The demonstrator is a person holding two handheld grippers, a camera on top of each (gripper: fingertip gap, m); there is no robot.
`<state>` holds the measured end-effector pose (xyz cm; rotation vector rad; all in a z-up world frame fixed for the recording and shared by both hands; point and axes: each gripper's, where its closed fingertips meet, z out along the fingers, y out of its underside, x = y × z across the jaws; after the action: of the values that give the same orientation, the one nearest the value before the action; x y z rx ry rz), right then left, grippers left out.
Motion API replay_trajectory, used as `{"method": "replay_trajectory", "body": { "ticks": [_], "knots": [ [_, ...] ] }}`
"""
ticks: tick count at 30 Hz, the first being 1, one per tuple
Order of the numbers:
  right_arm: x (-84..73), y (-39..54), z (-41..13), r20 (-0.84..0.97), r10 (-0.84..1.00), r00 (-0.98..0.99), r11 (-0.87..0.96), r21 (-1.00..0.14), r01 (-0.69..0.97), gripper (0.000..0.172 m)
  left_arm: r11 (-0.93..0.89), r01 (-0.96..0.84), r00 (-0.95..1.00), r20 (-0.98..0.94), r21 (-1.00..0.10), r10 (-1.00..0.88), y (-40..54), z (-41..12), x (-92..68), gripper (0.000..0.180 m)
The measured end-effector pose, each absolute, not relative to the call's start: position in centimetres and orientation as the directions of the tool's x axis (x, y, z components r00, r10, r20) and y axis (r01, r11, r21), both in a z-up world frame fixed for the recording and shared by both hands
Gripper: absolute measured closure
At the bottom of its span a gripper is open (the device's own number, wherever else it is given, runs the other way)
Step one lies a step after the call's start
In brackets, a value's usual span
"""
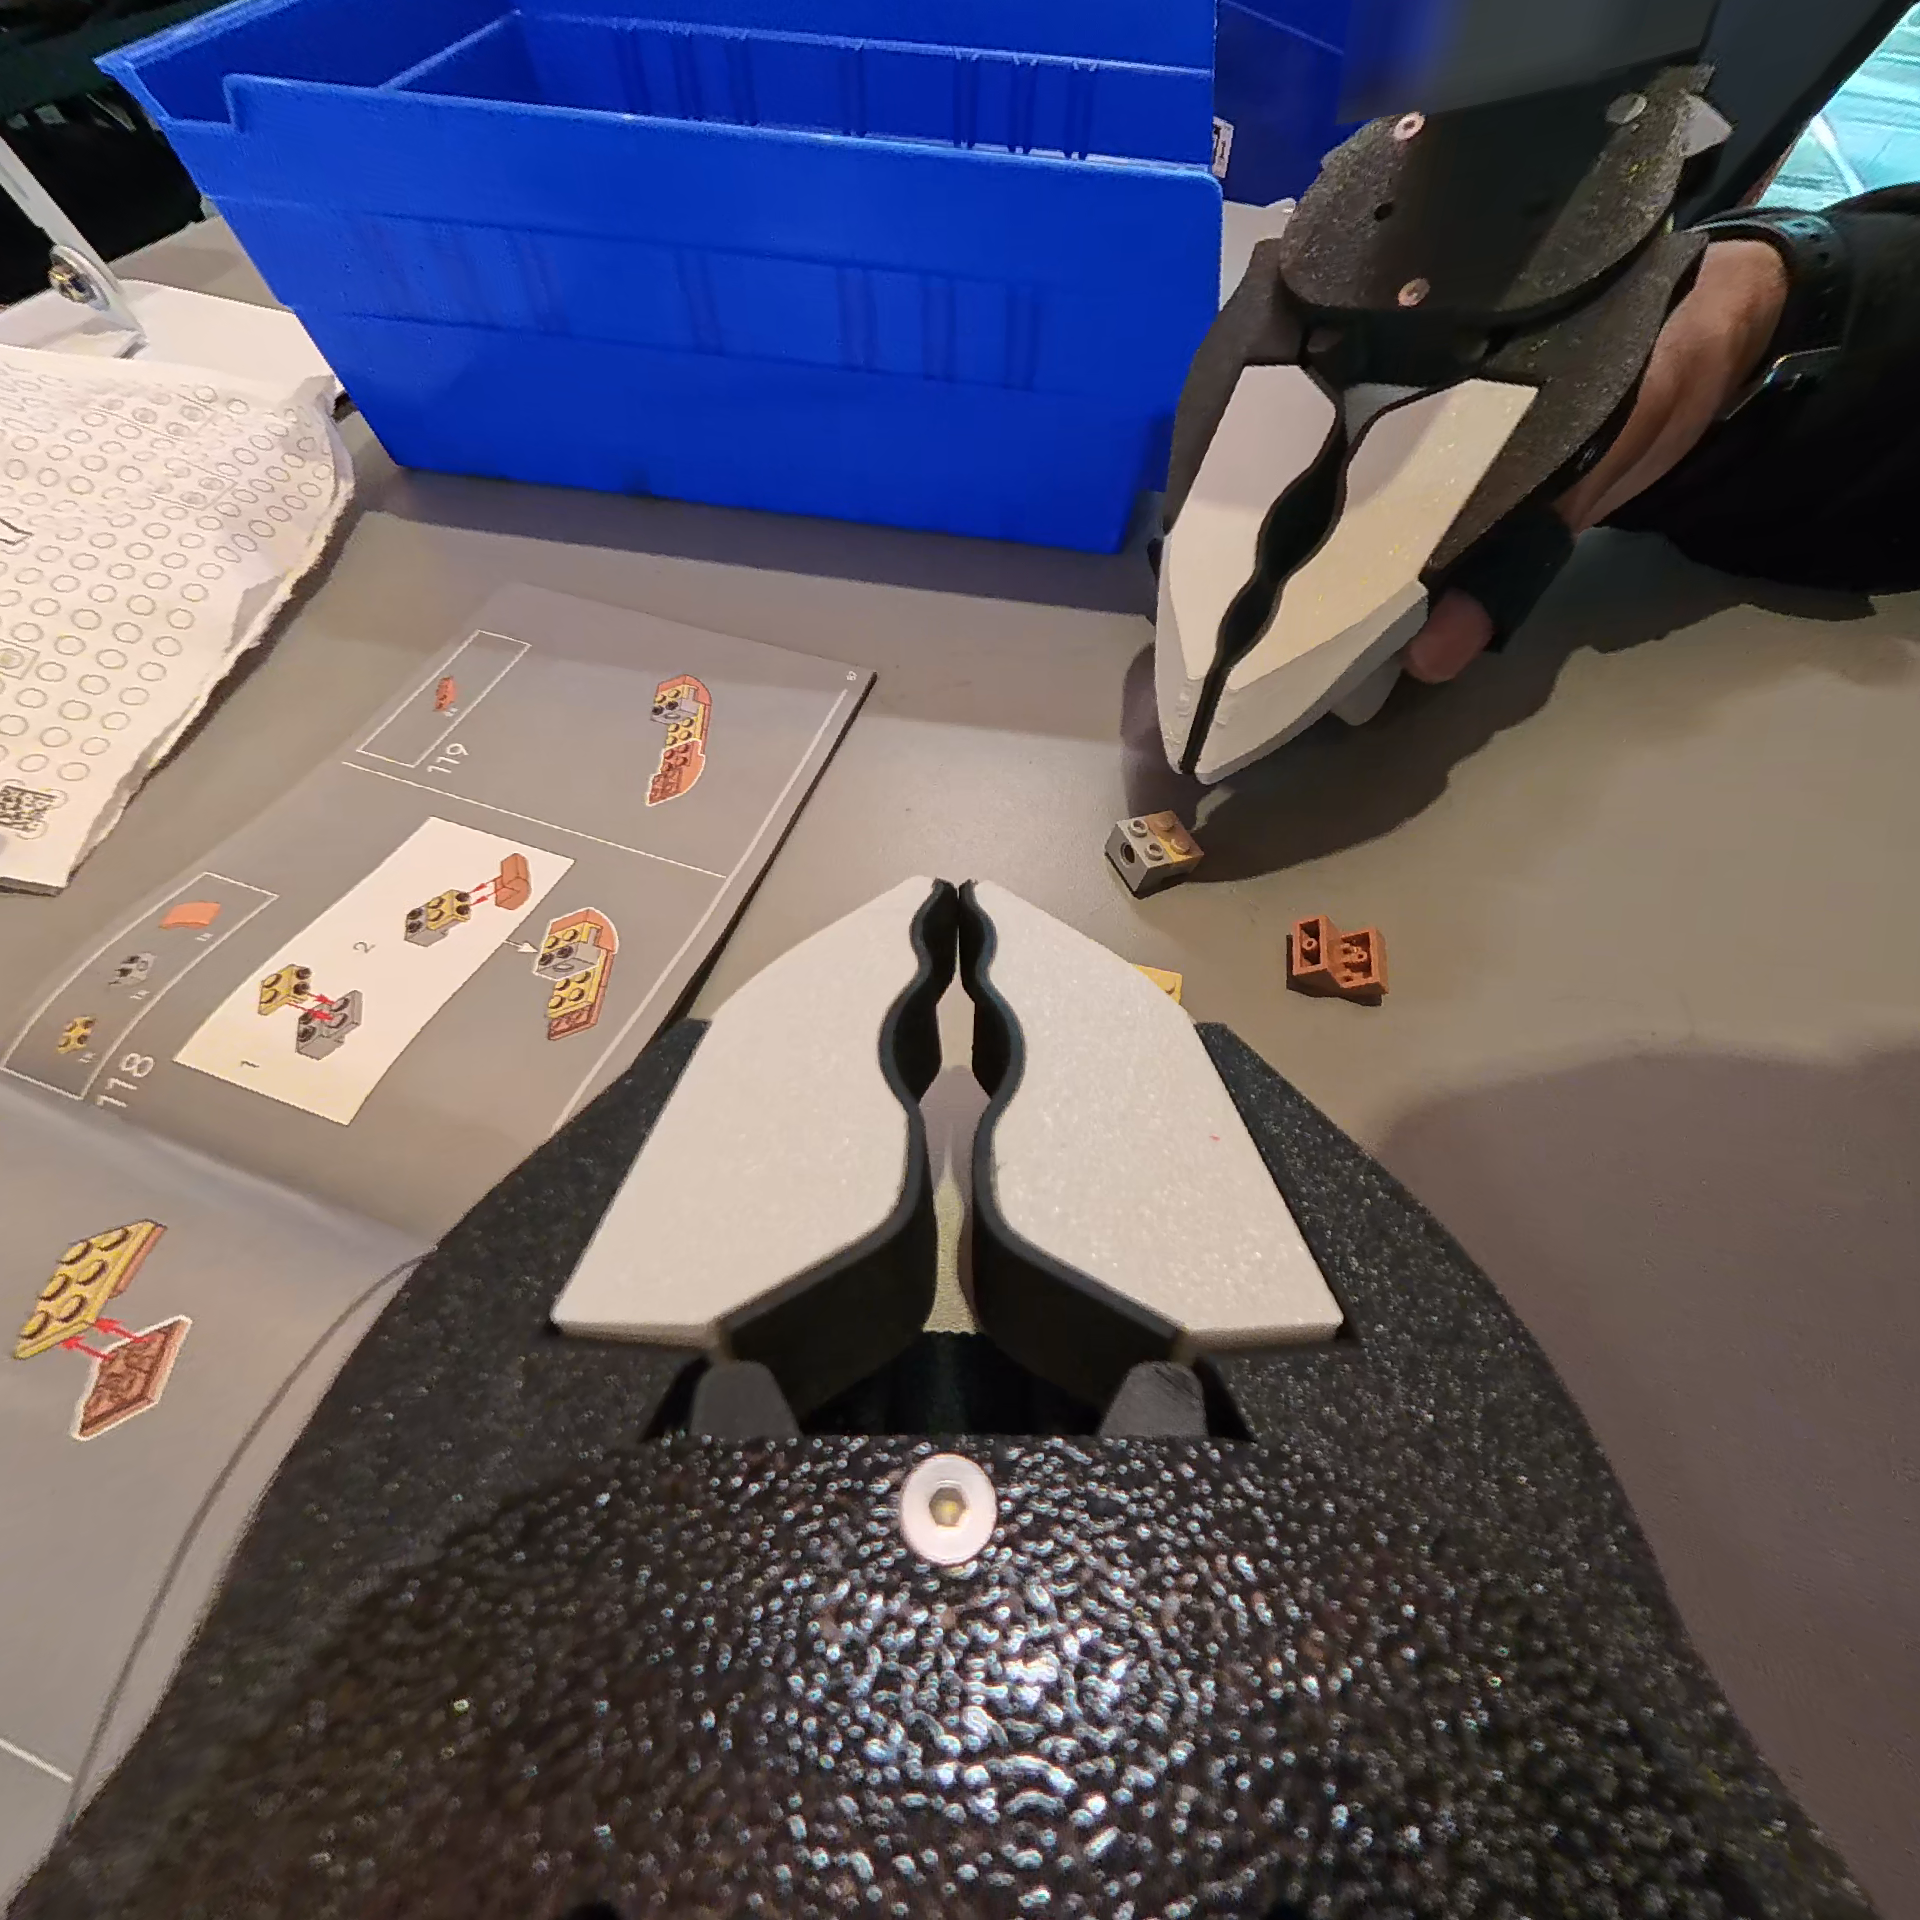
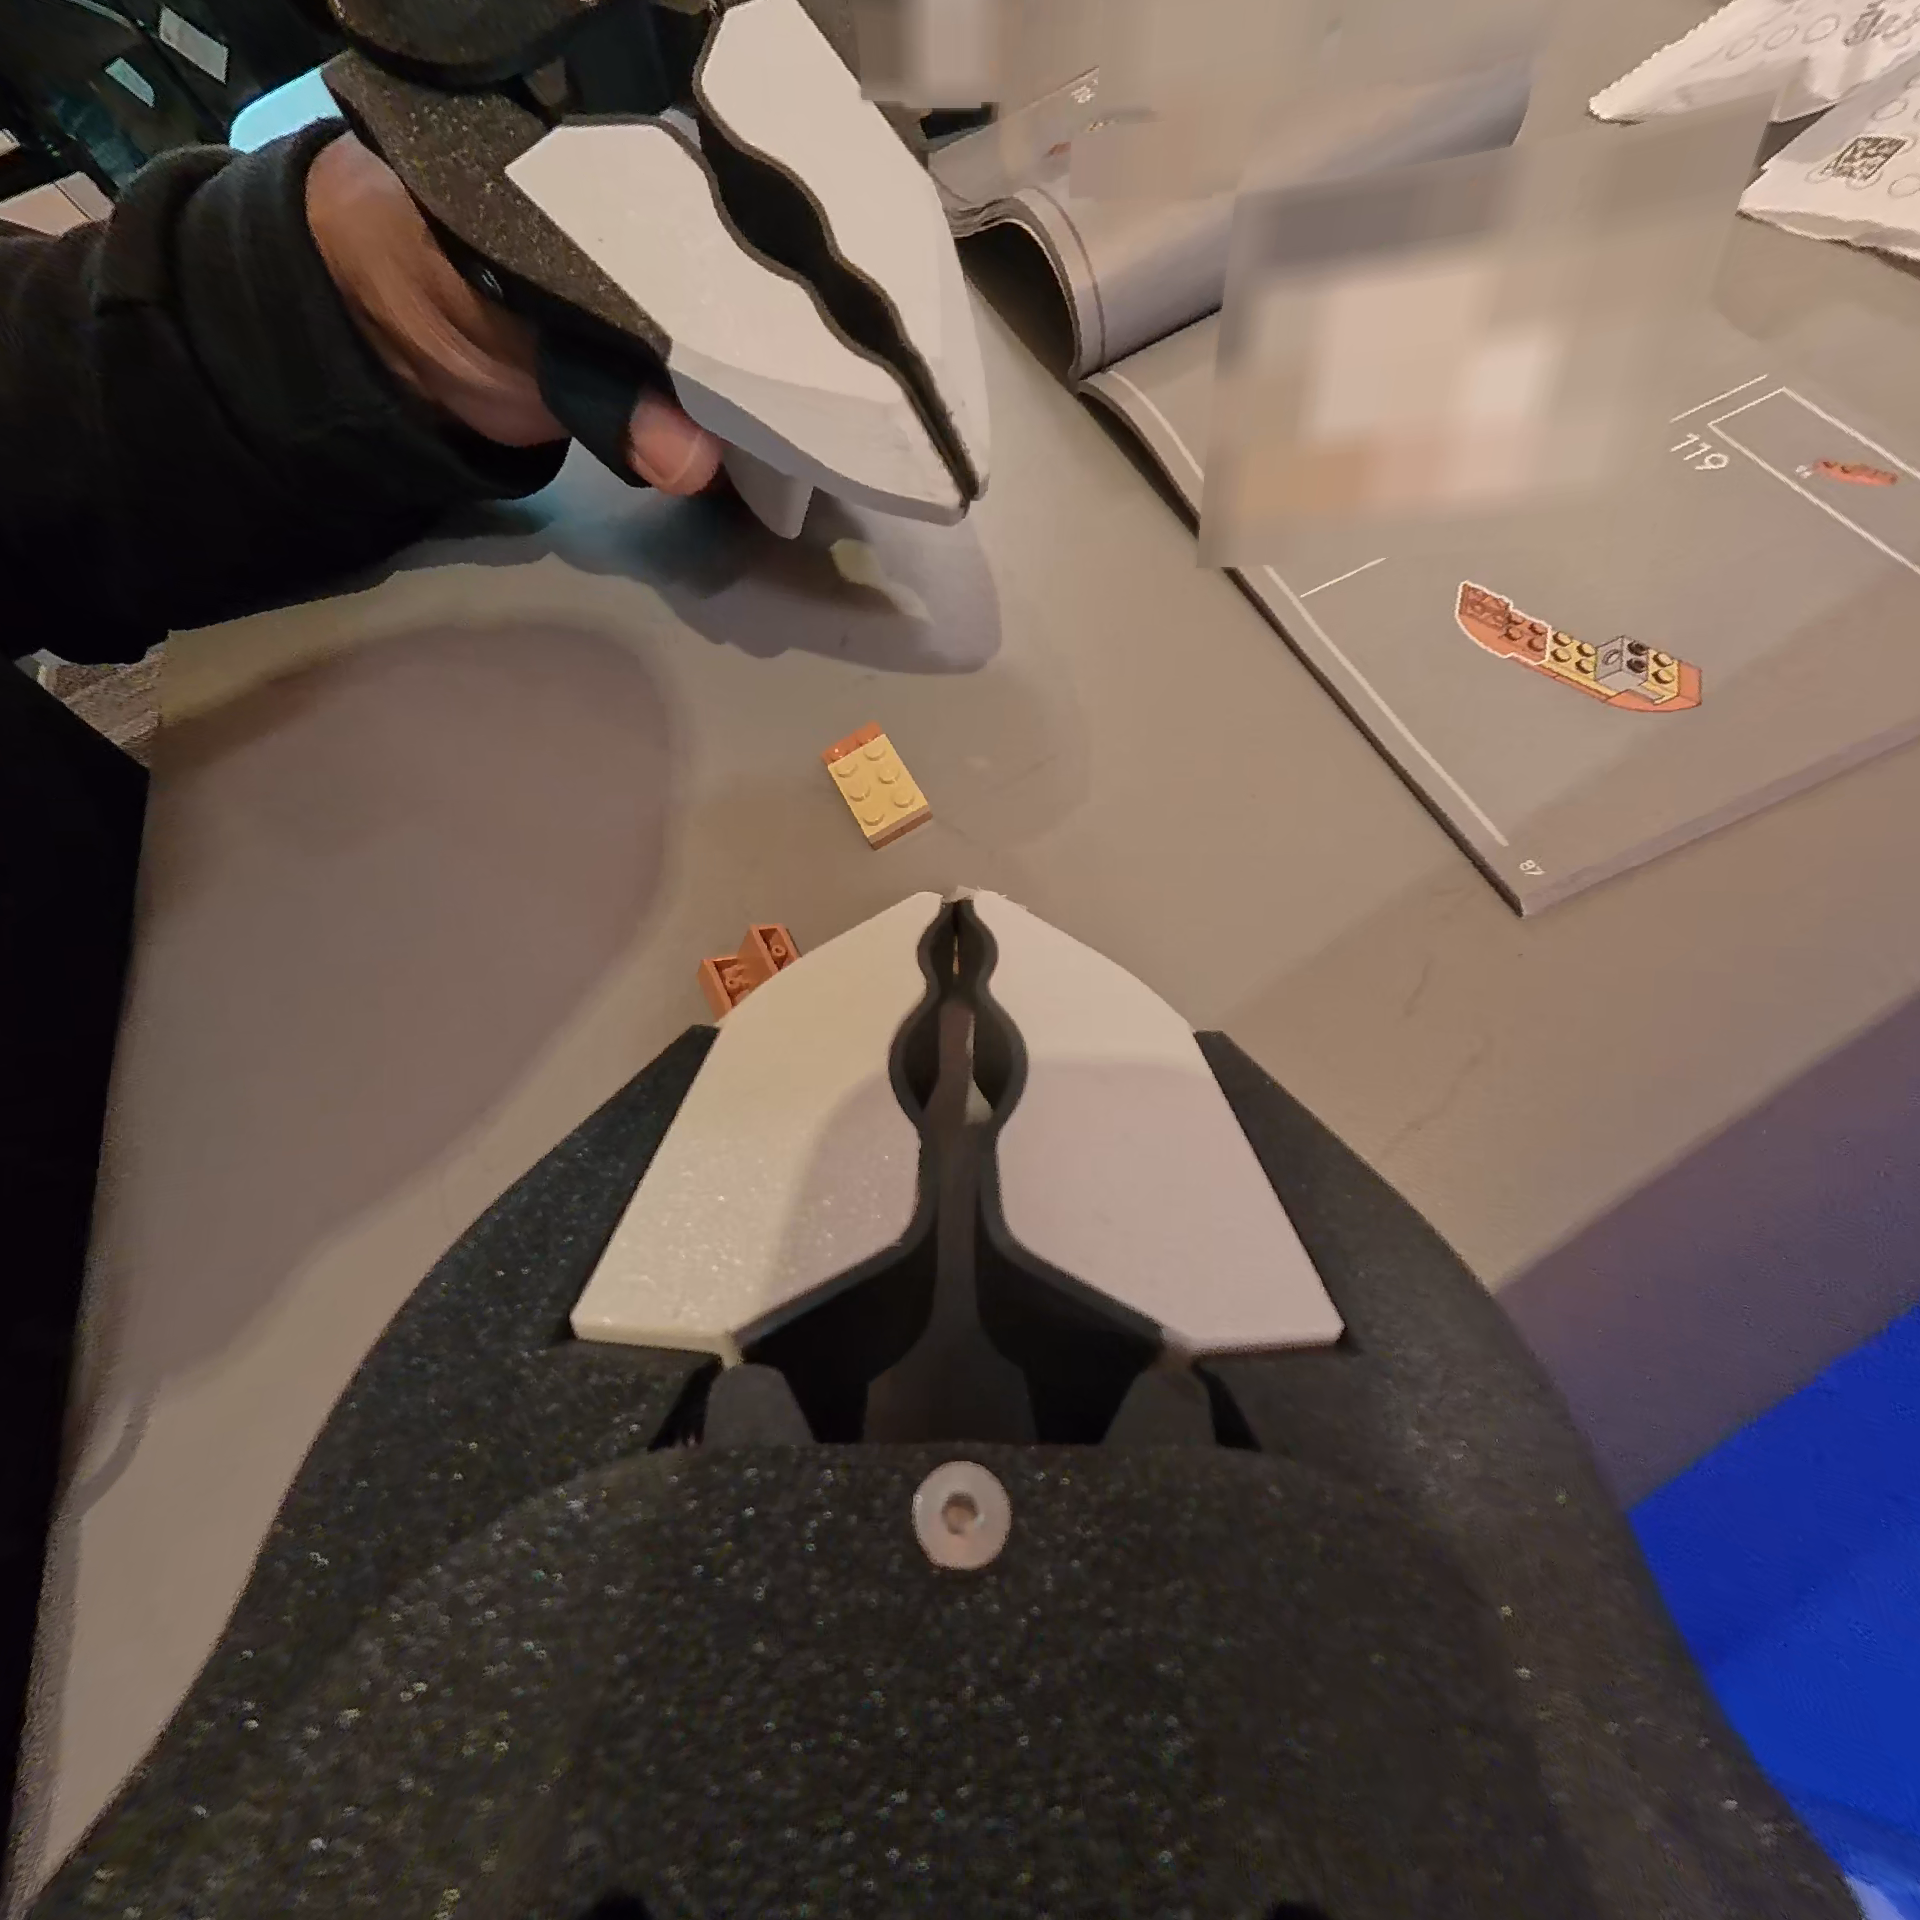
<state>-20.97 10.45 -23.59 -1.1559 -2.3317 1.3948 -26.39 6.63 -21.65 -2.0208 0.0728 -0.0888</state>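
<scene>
Two hand-held tongs hang over a grey table (image 1: 1558, 935), both with their tips pressed together and nothing between them. The left gripper (image 1: 957, 891) points past the edge of an open instruction booklet (image 1: 540, 831); a tan plate on a brown one (image 2: 878, 784) lies on the table between the two tools, partly hidden behind its right finger in its own view. The right gripper (image 1: 1190, 769), held in a hand (image 1: 1704, 353) in a black fingerless glove, tips down toward the table just above a small grey brick with tan studs (image 1: 1153, 852), not touching it. A brown angled brick (image 1: 1338, 956) lies near that one, apart from it.

The booklet's pages carry drawn building steps with step and page numbers and pictures of tan, grey and brown pieces. To its left lies a torn white paper bag (image 1: 135, 582) printed with rows of circles and a square code. Behind the booklet stands a blue plastic bin (image 1: 727, 395) with inner dividers; its contents cannot be seen. A second blue bin (image 1: 1247, 94) stands just behind it, with a small label at its corner too small to read.
</scene>
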Motion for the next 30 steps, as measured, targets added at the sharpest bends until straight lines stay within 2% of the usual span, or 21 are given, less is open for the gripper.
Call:
{"method": "replay_trajectory", "body": {
  "ticks": [12,17,20,30],
  "knots": [
    [-20.6,10.0,-22.2,-0.1,0.696,-0.711,0.285,-0.871,0.401,0.172,-0.433,-0.022,0.996,0.018,-0.901,-0.089,6.6,-21.6,-26.4,0.18],
    [-18.8,9.2,-17.7,-0.178,0.654,-0.735,0.158,-0.918,0.363,0.17,-0.439,-0.038,0.996,0.001,-0.898,-0.089,6.7,-21.8,-26.3,0.18],
    [-17.5,10.0,-15.8,-0.157,0.656,-0.738,0.122,-0.943,0.308,0.17,-0.453,-0.056,0.995,-0.012,-0.89,-0.098,6.7,-22.0,-26.2,0.18],
    [-17.2,13.0,-16.5,-0.147,0.721,-0.677,0.131,-0.931,0.341,0.167,-0.485,-0.09,0.984,-0.004,-0.87,-0.176,6.7,-22.6,-25.0,0.174]
  ]
}}
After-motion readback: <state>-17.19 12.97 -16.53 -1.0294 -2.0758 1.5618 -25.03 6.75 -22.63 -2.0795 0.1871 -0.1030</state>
